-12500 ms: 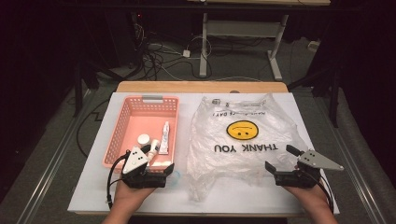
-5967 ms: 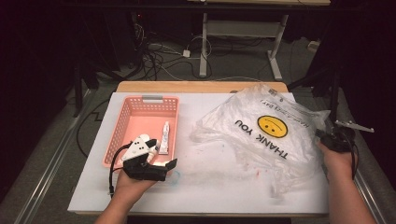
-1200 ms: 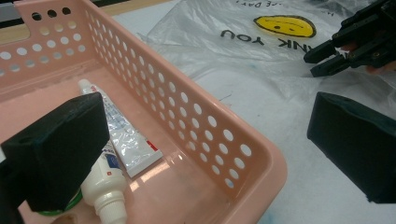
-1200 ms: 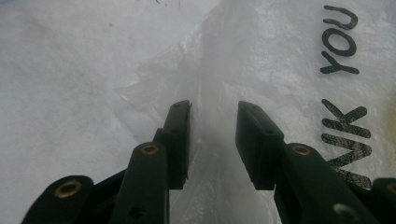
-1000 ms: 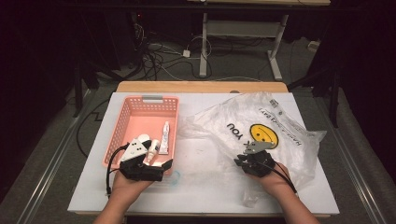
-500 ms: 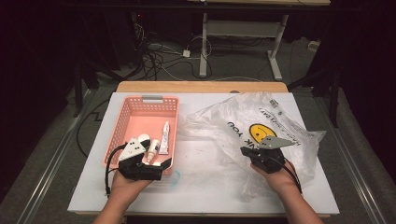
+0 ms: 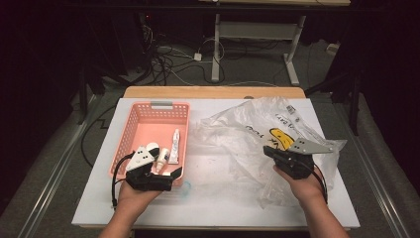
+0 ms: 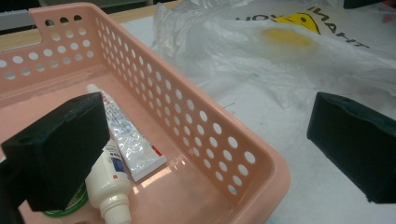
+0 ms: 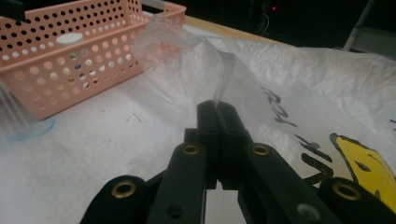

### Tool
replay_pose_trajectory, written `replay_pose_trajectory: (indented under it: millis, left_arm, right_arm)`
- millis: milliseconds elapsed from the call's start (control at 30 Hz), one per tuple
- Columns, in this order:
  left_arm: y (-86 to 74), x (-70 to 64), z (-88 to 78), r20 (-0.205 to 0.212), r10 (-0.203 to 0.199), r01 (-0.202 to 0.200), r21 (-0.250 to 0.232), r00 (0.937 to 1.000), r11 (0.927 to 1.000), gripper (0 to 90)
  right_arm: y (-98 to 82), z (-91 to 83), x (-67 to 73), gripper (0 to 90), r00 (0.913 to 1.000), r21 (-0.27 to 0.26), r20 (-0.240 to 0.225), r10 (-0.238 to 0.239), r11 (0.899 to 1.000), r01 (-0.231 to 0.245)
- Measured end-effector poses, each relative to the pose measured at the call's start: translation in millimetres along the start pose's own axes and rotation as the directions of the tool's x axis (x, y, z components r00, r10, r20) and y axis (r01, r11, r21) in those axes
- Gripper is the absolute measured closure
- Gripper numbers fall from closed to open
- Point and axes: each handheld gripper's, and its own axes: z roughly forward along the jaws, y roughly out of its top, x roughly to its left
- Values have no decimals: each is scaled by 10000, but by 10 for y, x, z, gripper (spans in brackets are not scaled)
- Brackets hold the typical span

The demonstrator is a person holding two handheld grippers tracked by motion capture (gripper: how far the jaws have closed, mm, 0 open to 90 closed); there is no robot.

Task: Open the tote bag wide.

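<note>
Clear plastic bag pinched and lifted beside the basket

Plastic dominates the high view: we see a crumpled clear bag (image 7: pixel 257 134) with a yellow smiley lying on the white table (image 7: pixel 213 198), right of a pink basket (image 7: pixel 148 111). Our right gripper (image 7: pixel 270 151) holds the bag's near side; our left gripper (image 7: pixel 173 173) rests at the basket's near right corner.

From the left gripper view, we see its jaws spread wide with nothing gripped, straddling the basket's wall, one inside and one outside. Inside lie a white tube (image 8: pixel 128 140) and a small white bottle (image 8: pixel 109 189).

From the right gripper view, we see the jaws clenched on a thin fold of bag film rising from the tips.

We judge the bag is being opened for loading. Next, the left gripper probably must catch the opposite layer and part the mouth.
</note>
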Motion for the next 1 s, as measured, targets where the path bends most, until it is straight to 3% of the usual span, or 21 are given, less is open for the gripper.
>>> replay_pose_trajectory:
  millis: [267,600,833,933,1000]
  left_arm:
    - [-3,-22,3,-118,166,-168,-154,9998,9997,0]
    - [46,-29,-6,80,-96,99,-280,9999,9996,0]
    - [270,-30,40,146,-259,260,-133,9996,9996,0]
    - [383,-1,61,-139,9,-11,-130,9999,9999,0]
    - [460,66,78,-280,-101,96,-172,9996,9998,0]
  right_arm:
    - [87,-165,-68,900,9997,-825,194,158,9965,-141]
    - [77,-176,-93,900,9996,-810,141,245,9964,-232]
    - [90,-179,-105,900,9995,-863,76,301,9958,-294]
    - [91,-181,-109,900,9995,-882,78,292,9957,-284]
    - [90,-178,-111,900,9995,-883,51,302,9957,-297]
